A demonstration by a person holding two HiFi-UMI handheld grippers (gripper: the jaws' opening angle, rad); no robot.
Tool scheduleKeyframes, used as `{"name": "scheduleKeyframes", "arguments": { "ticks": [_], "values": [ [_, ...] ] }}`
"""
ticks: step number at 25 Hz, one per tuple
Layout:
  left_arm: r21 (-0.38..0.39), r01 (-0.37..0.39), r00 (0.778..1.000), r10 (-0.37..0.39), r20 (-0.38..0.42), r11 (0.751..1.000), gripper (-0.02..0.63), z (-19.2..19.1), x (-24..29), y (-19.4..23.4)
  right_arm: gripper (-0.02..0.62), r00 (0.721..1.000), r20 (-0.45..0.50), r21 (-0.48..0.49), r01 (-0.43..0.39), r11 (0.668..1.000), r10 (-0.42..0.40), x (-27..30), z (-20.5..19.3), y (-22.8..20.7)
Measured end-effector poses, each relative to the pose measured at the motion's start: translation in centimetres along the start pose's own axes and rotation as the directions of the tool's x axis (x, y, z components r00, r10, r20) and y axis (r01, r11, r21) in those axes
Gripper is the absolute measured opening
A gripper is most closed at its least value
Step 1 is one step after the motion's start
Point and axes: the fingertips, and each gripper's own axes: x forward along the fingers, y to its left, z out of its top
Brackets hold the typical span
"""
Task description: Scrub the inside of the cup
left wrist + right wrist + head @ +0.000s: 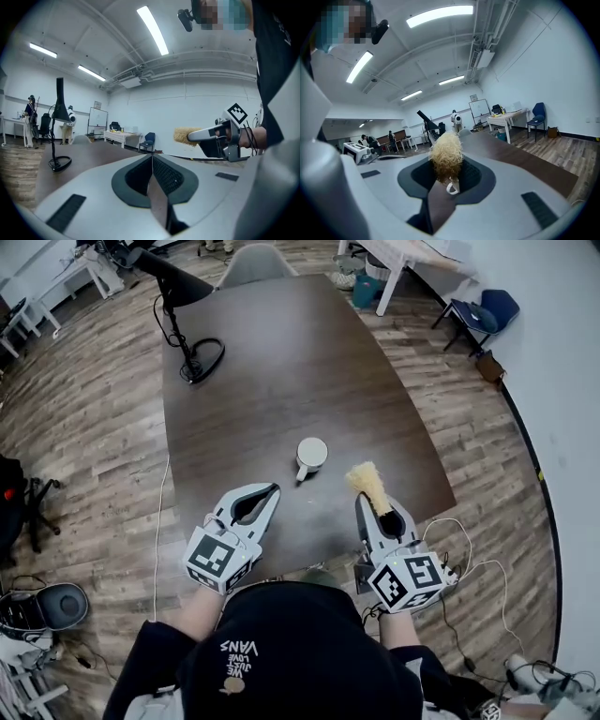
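I see the white cup [311,456] standing on the brown table [281,362], in the middle of the frame, just past both grippers. My left gripper [270,493] has its fingers pressed together, with nothing between them. My right gripper [366,507] pinches a fluffy yellow scrubber [367,480] at lower right.

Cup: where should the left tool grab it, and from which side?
Probably the handle, from the near left. The cup stands upright with its handle pointing toward the left tool, and that grip leaves the mouth free for the brush in the right tool. The left tool is shut and empty: open it first.
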Motion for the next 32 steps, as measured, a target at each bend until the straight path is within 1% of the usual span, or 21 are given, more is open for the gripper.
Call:
{"name": "scheduleKeyframes", "arguments": {
  "ticks": [8,11,12,13,14,19,24,29,32],
  "values": [
    [0.011,-0.059,0.996,0.059,-0.059,0.998,0.015,-2.2,4.1,1.1,0.101,0.997,-0.044,0.002,-0.063,0.998,0.063,2.9,0.5,-2.6],
    [0.018,-0.047,0.997,0.048,-0.059,0.999,0.019,-3.1,5.9,1.2,0.101,0.994,-0.056,-0.002,-0.089,0.996,0.089,4.1,0.6,-3.4],
    [0.016,-0.039,0.997,0.040,-0.067,0.999,0.045,-3.6,6.5,1.1,0.101,0.993,-0.060,-0.003,-0.098,0.995,0.097,4.5,0.7,-3.7],
    [0.011,-0.035,0.996,0.036,-0.081,0.999,0.109,-4.3,7.2,1.1,0.101,0.993,-0.063,-0.003,-0.105,0.994,0.105,4.9,0.8,-3.9],
    [0.004,-0.037,0.995,0.037,-0.097,0.999,0.146,-5.0,7.7,1.1,0.101,0.992,-0.066,-0.003,-0.112,0.994,0.111,5.1,0.8,-4.1],
    [-0.027,-0.070,0.986,0.065,-0.155,0.997,0.174,-8.1,9.3,1.7,0.101,0.987,-0.083,-0.002,-0.138,0.990,0.137,6.3,1.0,-4.7],
    [-0.033,-0.077,0.971,0.068,-0.229,0.996,0.245,-10.7,10.5,2.4,0.101,0.985,-0.091,0.001,-0.147,0.989,0.147,7.0,1.0,-5.2],
    [-0.046,-0.060,0.942,0.041,-0.332,0.997,0.247,-14.0,12.2,3.0,0.101,0.986,-0.091,0.004,-0.143,0.990,0.143,7.3,1.0,-5.9],
    [-0.049,-0.053,0.930,0.031,-0.367,0.997,0.247,-15.1,12.8,3.1,0.101,0.986,-0.088,0.005,-0.139,0.990,0.138,7.3,1.0,-6.3]
  ]
}}
